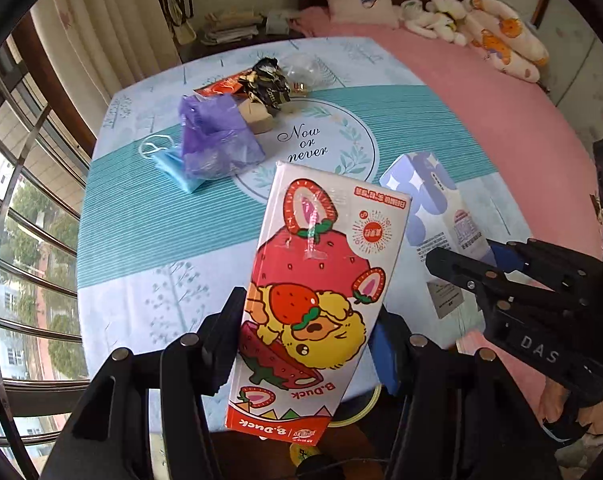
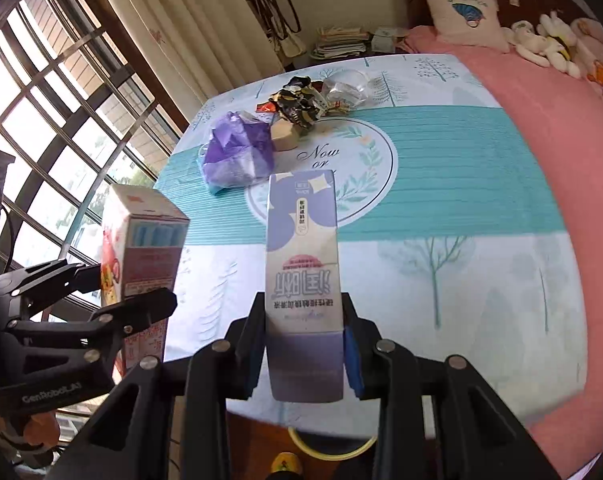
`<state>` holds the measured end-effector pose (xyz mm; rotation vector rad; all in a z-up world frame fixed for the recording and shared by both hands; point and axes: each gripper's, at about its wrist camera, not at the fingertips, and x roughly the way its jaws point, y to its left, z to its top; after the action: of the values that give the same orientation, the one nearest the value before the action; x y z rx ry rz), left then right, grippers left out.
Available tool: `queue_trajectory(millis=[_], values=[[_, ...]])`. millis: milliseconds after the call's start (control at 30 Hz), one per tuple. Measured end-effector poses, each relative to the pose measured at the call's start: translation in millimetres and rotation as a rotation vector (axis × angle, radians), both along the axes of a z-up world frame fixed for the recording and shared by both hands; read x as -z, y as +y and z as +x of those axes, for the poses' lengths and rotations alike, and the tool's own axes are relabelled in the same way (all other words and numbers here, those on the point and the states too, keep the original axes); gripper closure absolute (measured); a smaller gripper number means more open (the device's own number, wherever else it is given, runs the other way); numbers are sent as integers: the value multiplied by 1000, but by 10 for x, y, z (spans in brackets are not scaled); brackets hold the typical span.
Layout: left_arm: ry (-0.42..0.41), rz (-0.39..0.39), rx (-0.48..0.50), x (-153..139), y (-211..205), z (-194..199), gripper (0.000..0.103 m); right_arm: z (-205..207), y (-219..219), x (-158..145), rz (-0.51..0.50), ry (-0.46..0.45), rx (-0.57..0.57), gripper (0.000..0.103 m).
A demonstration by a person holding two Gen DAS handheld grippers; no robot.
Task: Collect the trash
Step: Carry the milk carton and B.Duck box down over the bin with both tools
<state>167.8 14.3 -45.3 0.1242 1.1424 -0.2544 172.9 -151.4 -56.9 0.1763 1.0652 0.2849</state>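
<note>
My left gripper [image 1: 309, 320] is shut on a tall strawberry-print box [image 1: 321, 272] marked B.Duck and holds it up above the table. In the right wrist view the same box [image 2: 145, 240] and the left gripper [image 2: 121, 288] appear at the left. The right gripper [image 2: 303, 320] is shut on a slim purple-and-white carton [image 2: 301, 264], also lifted off the cloth. That carton [image 1: 433, 200] and the right gripper [image 1: 473, 260] sit to the right of the strawberry box in the left wrist view.
On the far part of the tablecloth [image 1: 141, 240] lie a purple plastic bag [image 1: 217, 140], a blue face mask [image 1: 173, 164], black-gold wrappers [image 1: 265, 80], a clear cup [image 1: 301, 66] and a tan cardboard piece [image 1: 257, 118]. A pink bed [image 1: 501, 120] lies right, windows left. A yellow rim [image 2: 329, 448] shows below the near edge.
</note>
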Motion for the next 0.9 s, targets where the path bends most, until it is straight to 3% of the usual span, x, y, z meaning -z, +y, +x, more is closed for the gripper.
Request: queue_trajectory(millis=[167,433,900], values=[[-43,-17,34,-125,324,-444,48,-496,264,-86,9,-10,62,70],[-68,-49,68,-41,681,-931,48,-1200,602,-47,10,-26,127,70],[84,-94,95,493,668,-1533,48,-2013,746,478,-45,151,151,70]])
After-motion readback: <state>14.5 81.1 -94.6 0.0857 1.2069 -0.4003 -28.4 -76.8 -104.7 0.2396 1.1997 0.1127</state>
